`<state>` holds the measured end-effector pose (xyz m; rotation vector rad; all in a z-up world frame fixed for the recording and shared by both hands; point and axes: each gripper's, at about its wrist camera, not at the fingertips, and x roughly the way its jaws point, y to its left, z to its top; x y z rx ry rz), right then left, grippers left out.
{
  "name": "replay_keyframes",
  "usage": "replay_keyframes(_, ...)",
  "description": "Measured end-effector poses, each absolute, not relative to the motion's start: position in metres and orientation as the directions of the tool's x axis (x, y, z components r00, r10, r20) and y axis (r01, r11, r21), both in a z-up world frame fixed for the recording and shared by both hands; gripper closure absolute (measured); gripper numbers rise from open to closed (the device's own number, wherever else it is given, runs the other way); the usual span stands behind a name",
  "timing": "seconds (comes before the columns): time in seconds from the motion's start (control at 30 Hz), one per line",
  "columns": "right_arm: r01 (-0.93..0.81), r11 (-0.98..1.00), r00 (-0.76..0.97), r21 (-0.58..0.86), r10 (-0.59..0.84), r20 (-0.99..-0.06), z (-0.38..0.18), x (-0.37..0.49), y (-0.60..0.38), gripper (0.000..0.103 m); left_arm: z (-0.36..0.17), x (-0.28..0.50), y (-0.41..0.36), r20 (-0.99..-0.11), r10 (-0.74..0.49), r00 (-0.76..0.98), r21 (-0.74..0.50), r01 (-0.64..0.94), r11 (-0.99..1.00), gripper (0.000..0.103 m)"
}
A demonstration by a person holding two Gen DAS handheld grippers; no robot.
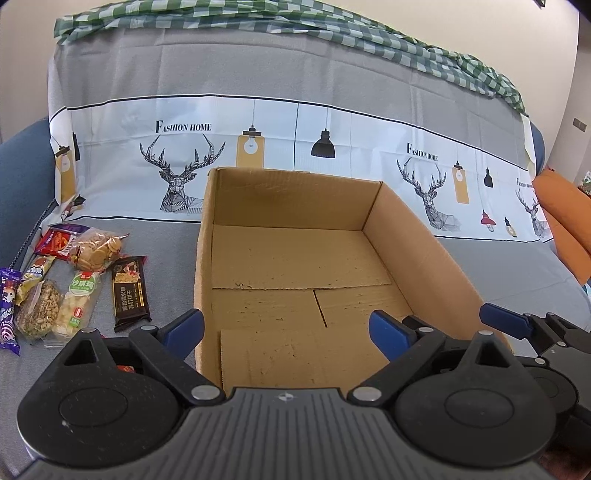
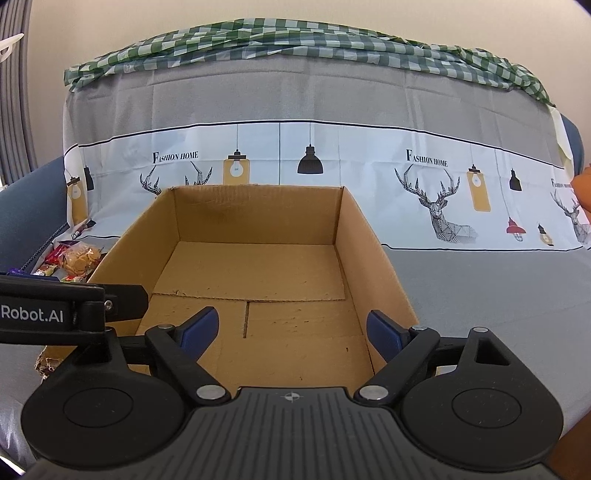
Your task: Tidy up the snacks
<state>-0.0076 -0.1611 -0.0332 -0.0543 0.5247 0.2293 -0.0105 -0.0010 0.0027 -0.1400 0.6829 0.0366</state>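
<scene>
At about nine o'clock in the left wrist view, the snacks lie in a loose cluster on the grey cover of the sofa [image 1: 155, 254]: a purple packet [image 1: 8, 314] at the far edge, a clear bag of nut brittle [image 1: 37, 312], a green-labelled bag [image 1: 75, 306], a red packet [image 1: 61, 240], a bag of round biscuits [image 1: 96, 249] and a dark brown cracker packet [image 1: 130, 293] nearest the box. The cardboard box [image 1: 413, 236] sits open at the centre, just beside the snacks, its floor bare (flaps and scuffed card only). The left tool [image 1: 286, 330] hangs at six o'clock with its blue pads spread wide, one pad outside the box's left wall, one above its floor, pinching nothing. At four o'clock the right tool [image 2: 291, 330] is likewise spread over the box interior, nothing between its pads. A deer-and-lamp printed cloth [image 1: 295, 147] covers the sofa back at twelve o'clock, a green checked cloth [image 1: 258, 16] above it, and an orange cushion [image 1: 565, 221] lies at three o'clock.
</scene>
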Motion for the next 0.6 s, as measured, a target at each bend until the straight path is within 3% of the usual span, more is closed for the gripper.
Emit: replay_keyframes(0.6,-0.243,0.97,0.838,0.007,0.213,-0.503,-0.0335,-0.008,-0.1598,0.015,0.0034,-0.0108,-0.0018,-0.639,-0.024,0.769,-0.128,-0.075,0.989,0.005)
